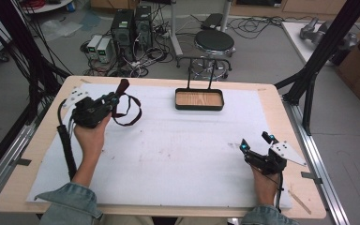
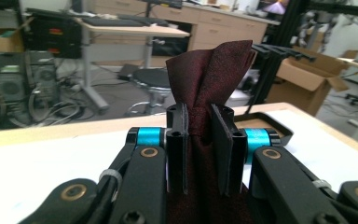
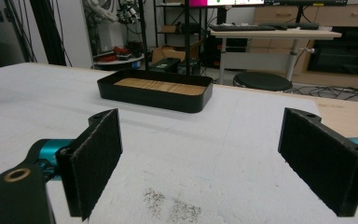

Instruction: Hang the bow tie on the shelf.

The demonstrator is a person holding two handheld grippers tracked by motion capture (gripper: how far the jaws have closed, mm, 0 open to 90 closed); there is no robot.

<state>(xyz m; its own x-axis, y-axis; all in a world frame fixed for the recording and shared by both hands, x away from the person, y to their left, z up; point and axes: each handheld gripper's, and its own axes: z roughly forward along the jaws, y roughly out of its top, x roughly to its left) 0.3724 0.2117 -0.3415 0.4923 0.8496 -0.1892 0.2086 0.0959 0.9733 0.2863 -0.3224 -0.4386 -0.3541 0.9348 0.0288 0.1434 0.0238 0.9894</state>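
The left gripper (image 1: 114,99) pinches a dark red necktie (image 1: 124,105) near one end, well to the left of the black tray (image 1: 199,107); the rest of the tie hangs in a loop beside the gripper, low over the white-covered bench (image 1: 178,154). Gripping near the end probably lets the strip trail free, so it can be carried toward the tray. The left gripper view shows the fabric bunched between the pads (image 2: 222,140), its folded tip standing up above them. The right gripper (image 1: 255,144) rests on the bench, right of the tray and nearer the person, jaws spread around nothing, likely waiting. Its own view shows the tray's (image 3: 156,95) wooden floor bare.
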